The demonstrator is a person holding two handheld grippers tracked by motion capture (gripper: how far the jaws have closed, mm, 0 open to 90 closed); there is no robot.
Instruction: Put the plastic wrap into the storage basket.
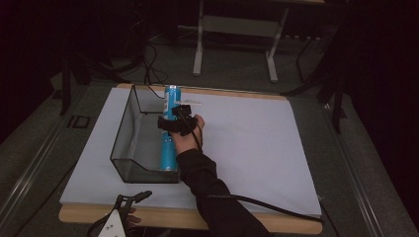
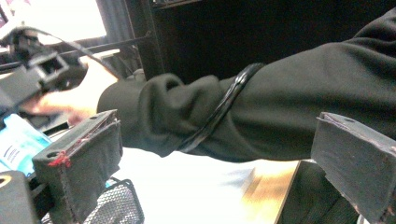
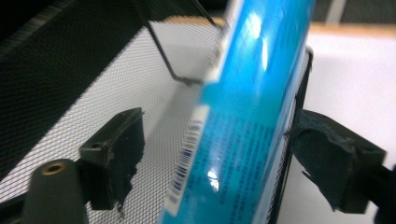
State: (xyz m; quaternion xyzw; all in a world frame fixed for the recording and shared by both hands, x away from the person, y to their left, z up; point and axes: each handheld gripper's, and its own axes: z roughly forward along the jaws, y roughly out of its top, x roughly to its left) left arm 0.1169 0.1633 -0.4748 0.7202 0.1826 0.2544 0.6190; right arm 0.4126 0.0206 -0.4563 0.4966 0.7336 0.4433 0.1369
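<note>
Step in hand: releasing the blue tube into the mesh tray.
Tube's place: lying along the tray's right wall, far end past the rim.
Right gripper: jaws spread either side of the tube, one outside the mesh wall, pads clear.
Left gripper: spread, empty, at the table's near edge.
Doing it well: withdraw straight back, without snagging the mesh or nudging the tube.
</note>
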